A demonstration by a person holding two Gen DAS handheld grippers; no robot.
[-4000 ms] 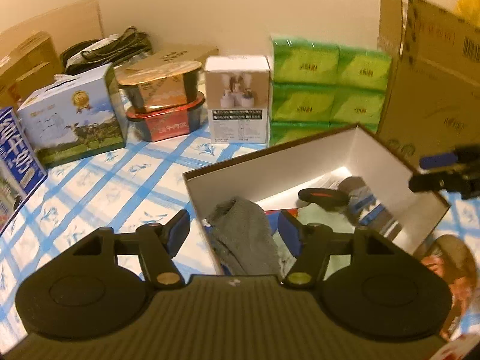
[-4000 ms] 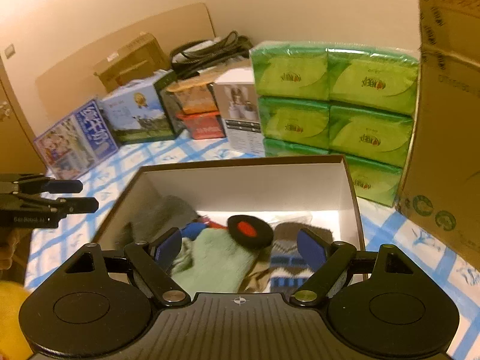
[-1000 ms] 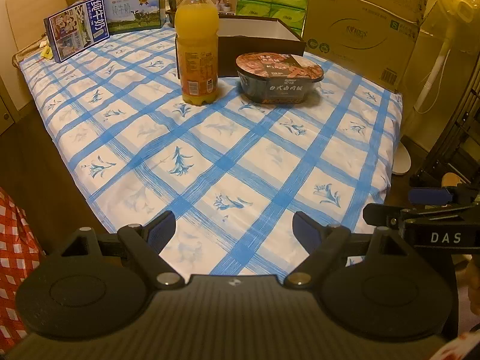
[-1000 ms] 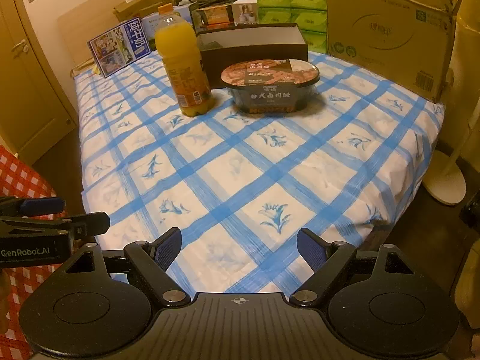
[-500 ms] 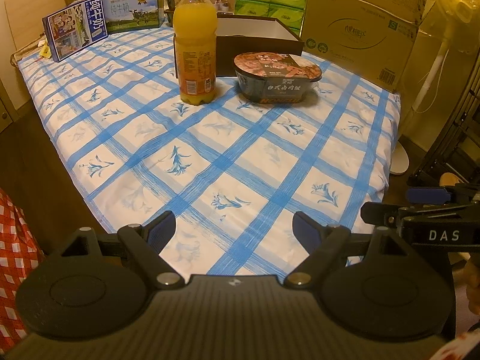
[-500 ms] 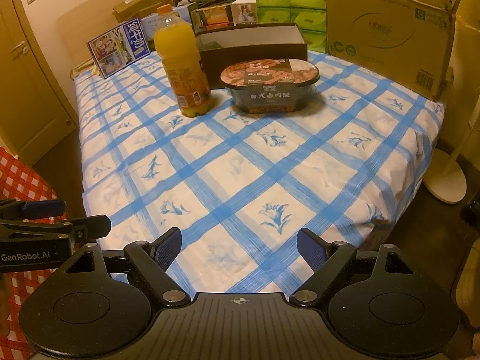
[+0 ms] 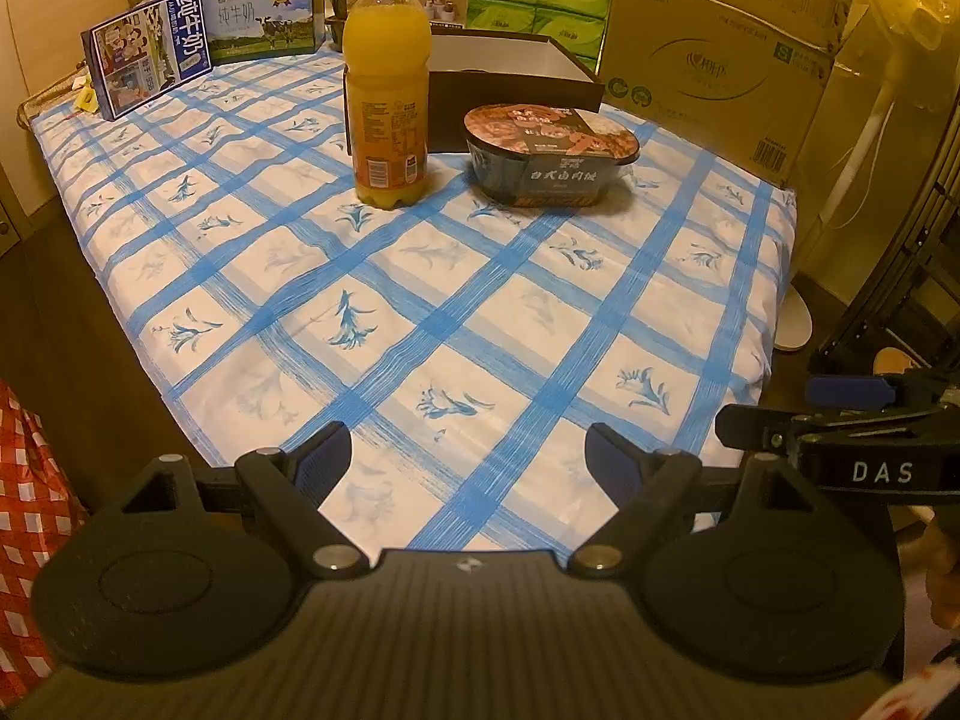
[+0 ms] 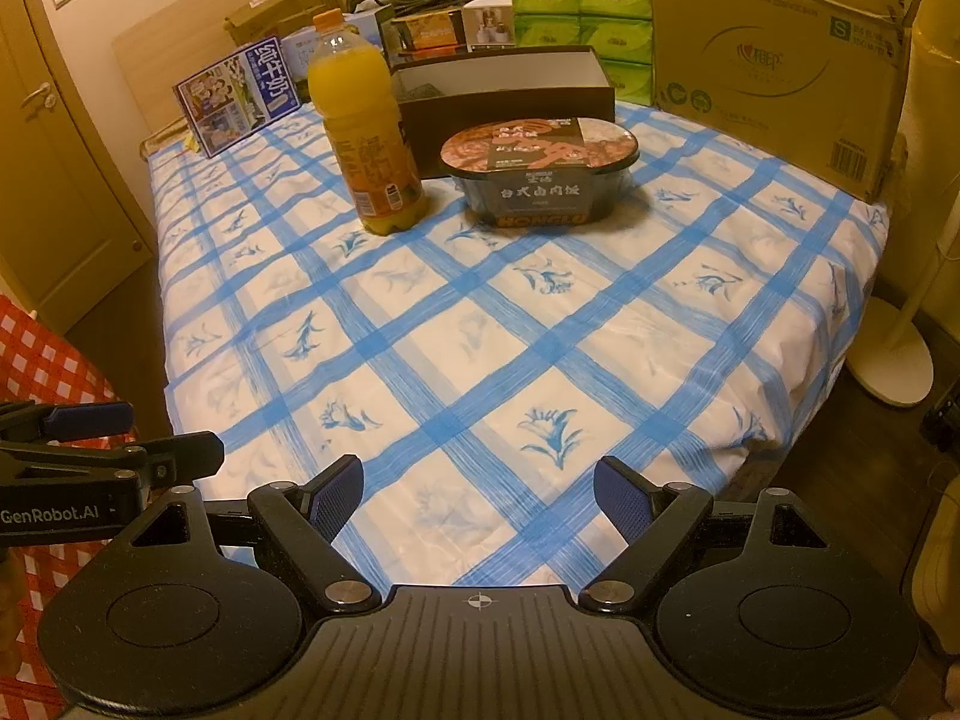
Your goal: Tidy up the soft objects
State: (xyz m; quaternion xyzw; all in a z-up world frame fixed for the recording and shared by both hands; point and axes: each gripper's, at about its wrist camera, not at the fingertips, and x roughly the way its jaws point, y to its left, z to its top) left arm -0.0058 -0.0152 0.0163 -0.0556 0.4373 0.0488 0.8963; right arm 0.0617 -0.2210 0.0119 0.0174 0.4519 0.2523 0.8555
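A dark open box [image 7: 516,75] [image 8: 510,90] stands far back on the blue-checked bed sheet [image 7: 420,300] [image 8: 480,330]; what lies inside it is hidden from here. My left gripper [image 7: 468,459] hangs open over the sheet's near edge with nothing between its fingers. My right gripper [image 8: 480,495] is open too, empty, over the same near edge. In the left wrist view the right gripper [image 7: 840,420] shows side-on at the right. In the right wrist view the left gripper [image 8: 108,450] shows at the left.
An orange juice bottle [image 7: 387,90] [image 8: 366,120] and a sealed food bowl [image 7: 549,153] [image 8: 537,171] stand in front of the box. Milk cartons [image 7: 150,51], green tissue packs [image 8: 579,18] and a large cardboard carton [image 7: 720,54] [image 8: 774,60] line the back. A white fan base [image 8: 891,372] stands on the floor at right.
Four seconds ago both grippers hung right over the open box with socks in view; now they are far back at the bed's near edge. Over the last second nothing has visibly moved.
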